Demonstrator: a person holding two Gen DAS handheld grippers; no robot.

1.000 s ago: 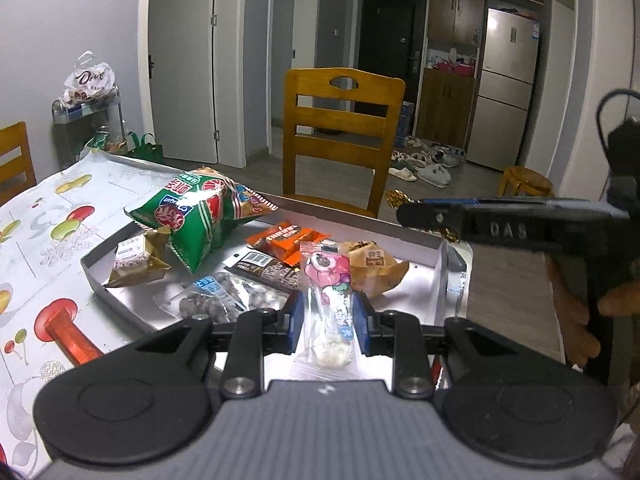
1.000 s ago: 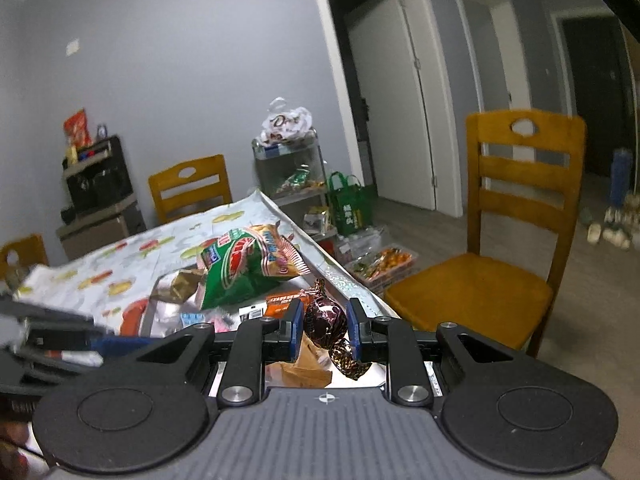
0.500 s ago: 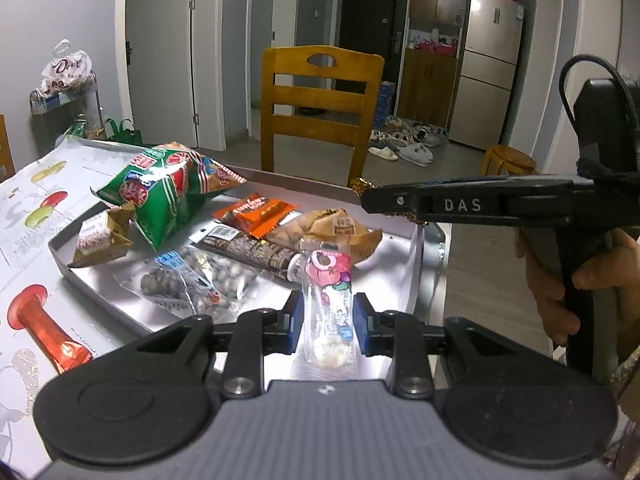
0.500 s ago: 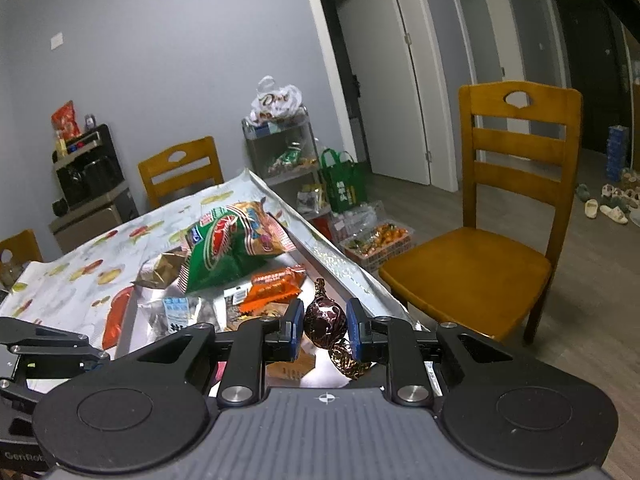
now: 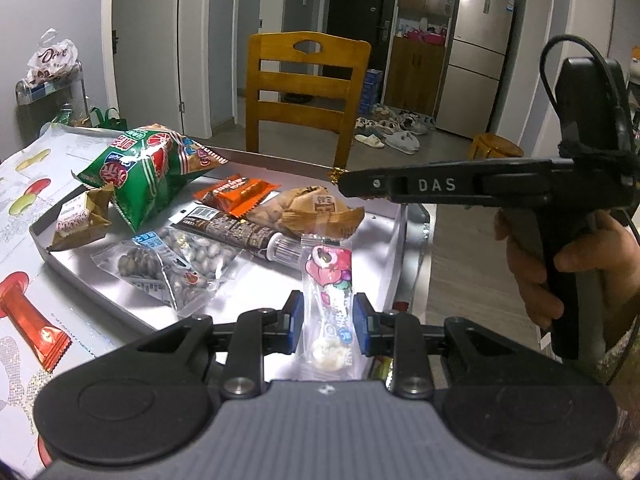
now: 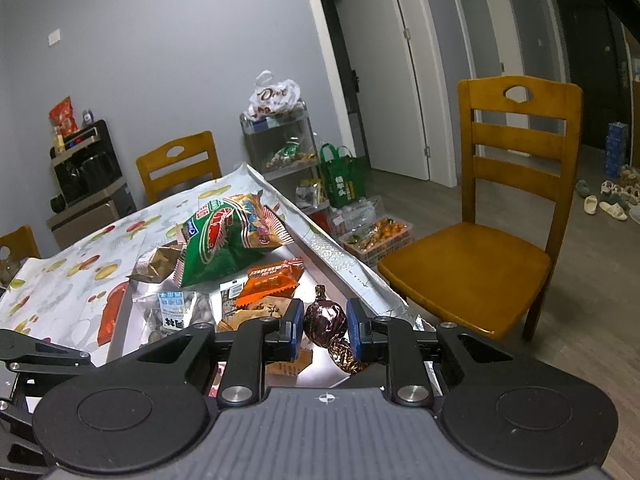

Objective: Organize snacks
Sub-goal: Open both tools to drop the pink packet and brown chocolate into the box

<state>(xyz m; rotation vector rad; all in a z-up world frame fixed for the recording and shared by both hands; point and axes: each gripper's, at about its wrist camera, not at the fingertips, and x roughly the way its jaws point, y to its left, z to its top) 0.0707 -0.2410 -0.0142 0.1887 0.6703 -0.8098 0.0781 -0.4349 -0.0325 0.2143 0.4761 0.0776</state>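
Two hand-held black grippers hang over a shallow grey metal tray (image 5: 384, 264) that lies on a table under a fruit-printed white cloth (image 5: 24, 184).

The left gripper (image 5: 325, 322) has its two blue pads pressed on one clear plastic sachet with a pink cartoon print (image 5: 329, 292), which stands upright between them over the tray's near edge, white pieces showing at its bottom.

The right gripper (image 6: 323, 326) pinches one dark maroon foil-wrapped candy (image 6: 324, 320) with twisted ends; a second, gold-brown twist of foil (image 6: 345, 356) hangs just below it at about 5 o'clock. In the left wrist view the right gripper comes in from 3 o'clock, a person's hand (image 5: 560, 264) around its handle, with only a gold foil tip showing at its front.

Six snacks lie in the tray:
- one large green and red crisp bag (image 5: 140, 168) at 11 o'clock
- one small gold-brown packet with a white label (image 5: 80, 216) at 10 o'clock, touching the green bag
- one orange wrapper (image 5: 236, 192) near the middle
- one long dark brown bar wrapper (image 5: 236, 232), just in front of the orange one
- one clear bag of round nuts (image 5: 172, 260) at 8 o'clock
- one tan paper-look pastry pack (image 5: 316, 212) at 1 o'clock

One red candy wrapper (image 5: 32, 320) lies on the cloth outside the tray, at 9 o'clock.

Three wooden chairs show in the right wrist view; the nearest (image 6: 496, 208) stands at 3 o'clock.
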